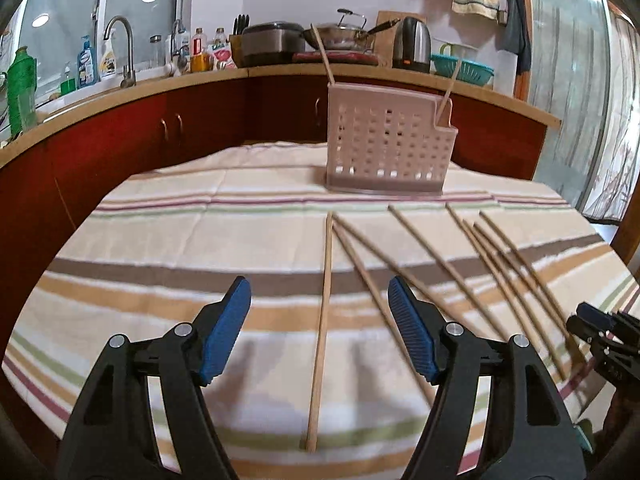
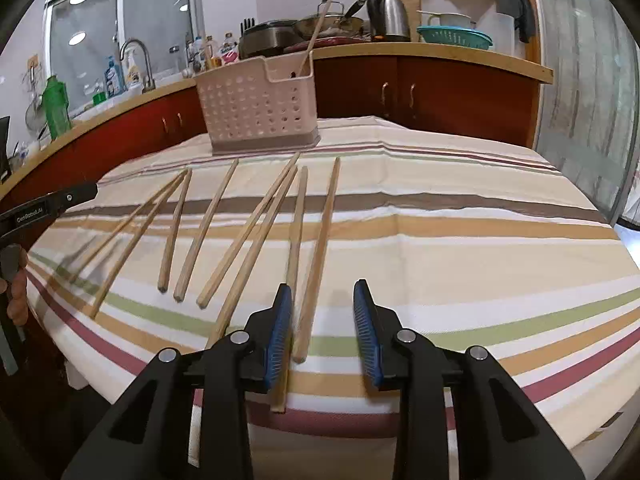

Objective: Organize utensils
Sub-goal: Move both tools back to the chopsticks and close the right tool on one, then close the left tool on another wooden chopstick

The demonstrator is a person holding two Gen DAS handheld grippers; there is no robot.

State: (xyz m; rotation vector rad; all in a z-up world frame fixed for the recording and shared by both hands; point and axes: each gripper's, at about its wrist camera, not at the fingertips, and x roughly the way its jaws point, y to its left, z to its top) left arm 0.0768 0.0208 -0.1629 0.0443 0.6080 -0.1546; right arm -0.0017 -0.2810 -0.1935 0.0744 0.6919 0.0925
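Observation:
Several wooden chopsticks (image 1: 322,328) (image 2: 320,256) lie spread on the striped tablecloth. A pink perforated utensil holder (image 1: 386,144) (image 2: 258,108) stands at the far side with two chopsticks upright in it. My left gripper (image 1: 320,328) is open and empty, low over the cloth, with the leftmost chopstick lying between its fingers. My right gripper (image 2: 322,328) is open and empty, above the near end of the rightmost chopstick. The right gripper shows at the right edge of the left wrist view (image 1: 600,336); the left gripper shows at the left edge of the right wrist view (image 2: 44,208).
The striped tablecloth (image 1: 168,240) (image 2: 460,240) covers the table, whose near edge drops off under my right gripper. Behind is a kitchen counter (image 1: 200,76) with red cabinets, a faucet (image 1: 120,48), bottles, pots, a kettle (image 1: 414,44) and a teal colander (image 2: 454,38).

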